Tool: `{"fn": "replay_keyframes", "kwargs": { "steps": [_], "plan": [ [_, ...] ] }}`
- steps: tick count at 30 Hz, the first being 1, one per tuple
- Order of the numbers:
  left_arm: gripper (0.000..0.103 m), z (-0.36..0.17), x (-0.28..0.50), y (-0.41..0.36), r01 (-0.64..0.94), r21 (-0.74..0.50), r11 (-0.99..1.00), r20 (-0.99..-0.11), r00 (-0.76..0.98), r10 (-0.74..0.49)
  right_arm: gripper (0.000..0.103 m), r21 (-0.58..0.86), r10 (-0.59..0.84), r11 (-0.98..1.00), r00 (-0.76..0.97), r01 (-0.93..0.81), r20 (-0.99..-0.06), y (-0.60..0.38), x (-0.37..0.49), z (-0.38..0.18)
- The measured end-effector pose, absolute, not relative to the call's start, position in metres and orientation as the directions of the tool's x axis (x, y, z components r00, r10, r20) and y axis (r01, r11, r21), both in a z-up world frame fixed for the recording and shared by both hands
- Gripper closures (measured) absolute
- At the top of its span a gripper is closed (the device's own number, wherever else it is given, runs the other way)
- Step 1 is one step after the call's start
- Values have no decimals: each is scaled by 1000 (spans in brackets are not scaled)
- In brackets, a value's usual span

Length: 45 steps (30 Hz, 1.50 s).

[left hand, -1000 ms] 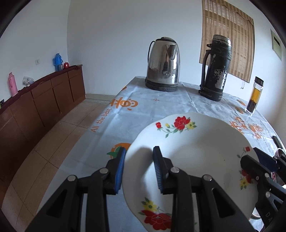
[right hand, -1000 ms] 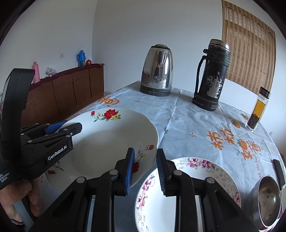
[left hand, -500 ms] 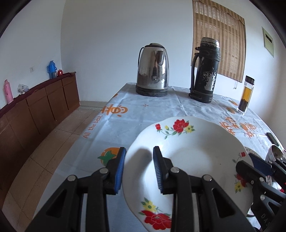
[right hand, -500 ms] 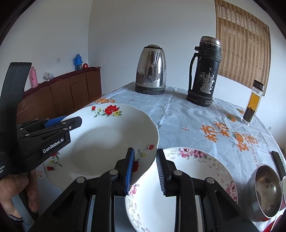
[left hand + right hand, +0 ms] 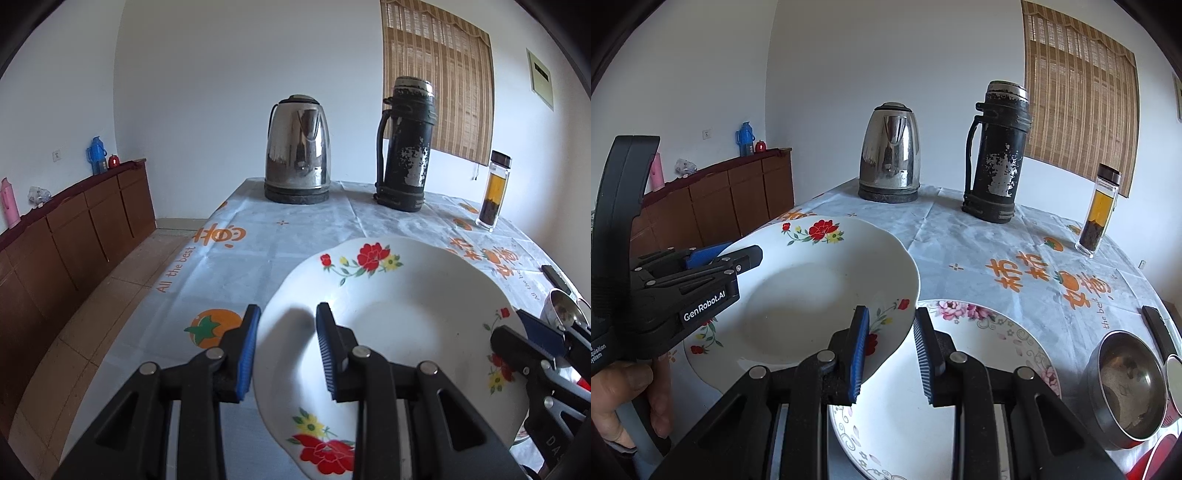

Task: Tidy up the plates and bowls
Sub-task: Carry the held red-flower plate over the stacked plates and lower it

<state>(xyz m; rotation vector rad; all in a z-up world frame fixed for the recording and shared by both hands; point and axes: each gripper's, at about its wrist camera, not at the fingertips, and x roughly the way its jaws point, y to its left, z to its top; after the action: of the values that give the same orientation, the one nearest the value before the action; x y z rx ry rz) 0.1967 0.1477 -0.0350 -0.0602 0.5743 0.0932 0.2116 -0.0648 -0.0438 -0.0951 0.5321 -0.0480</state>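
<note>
A white deep plate with red flowers (image 5: 399, 317) (image 5: 812, 295) is held up above the table, tilted. My left gripper (image 5: 286, 343) is shut on its left rim; it also shows in the right wrist view (image 5: 713, 258). My right gripper (image 5: 891, 347) is shut on the plate's right rim; it also shows in the left wrist view (image 5: 532, 336). A flat plate with pink flowers (image 5: 979, 373) lies on the table under and right of the held plate. A steel bowl (image 5: 1126, 384) sits at the right.
A steel kettle (image 5: 297, 147), a black thermos (image 5: 404, 144) and a tea bottle (image 5: 495, 192) stand at the far end of the table (image 5: 295, 236). A dark flat object (image 5: 1161, 332) lies near the right edge. A brown cabinet (image 5: 66, 229) runs along the left wall.
Both grippers have lifted the red-flowered plate a little and carried it slightly right, over the edge of the pink-flowered plate. Both grips are unchanged.
</note>
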Motion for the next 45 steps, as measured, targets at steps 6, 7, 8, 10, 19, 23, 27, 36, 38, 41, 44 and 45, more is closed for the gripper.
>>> {"fn": "replay_keyframes", "kwargs": {
  "steps": [6,7,8,10,19,23,27,36,38,41,44,45],
  "plan": [
    [75,-33,194,141,-94,-40,995,-539,840,58,76,-99,-75,995,865,29,-497,-69,204,-44],
    [75,-33,193,139,-92,-40,995,-538,841,56,76,-97,-76,995,865,32,-496,-70,203,-44],
    [75,-33,193,137,-89,-41,995,-538,841,53,76,-95,-78,995,866,35,-495,-72,202,-44],
    [75,-32,192,132,-81,-39,996,-538,842,47,76,-97,-87,994,867,44,-490,-75,199,-44],
    [75,-29,190,115,-53,-34,998,-529,848,27,76,-84,-106,994,870,75,-482,-90,188,-46],
    [75,-26,187,109,-48,-27,999,-525,851,27,76,-76,-110,994,872,83,-478,-95,185,-47],
    [75,-22,185,104,-40,-39,998,-521,854,14,76,-63,-113,993,880,95,-461,-101,180,-45],
    [75,-19,184,79,-6,-36,999,-523,852,-14,76,-38,-149,988,885,148,-442,-122,168,-43],
    [75,-18,184,73,0,-38,999,-526,850,-20,76,-40,-161,986,885,159,-437,-126,165,-42],
    [75,-17,185,66,8,-44,999,-526,850,-30,76,-44,-177,983,880,176,-441,-132,162,-42],
    [75,-16,187,59,13,-48,999,-525,850,-37,76,-41,-188,981,875,190,-445,-138,158,-44],
    [75,-16,188,56,15,-50,999,-526,850,-39,76,-41,-192,980,874,195,-447,-140,157,-45]
  ]
}}
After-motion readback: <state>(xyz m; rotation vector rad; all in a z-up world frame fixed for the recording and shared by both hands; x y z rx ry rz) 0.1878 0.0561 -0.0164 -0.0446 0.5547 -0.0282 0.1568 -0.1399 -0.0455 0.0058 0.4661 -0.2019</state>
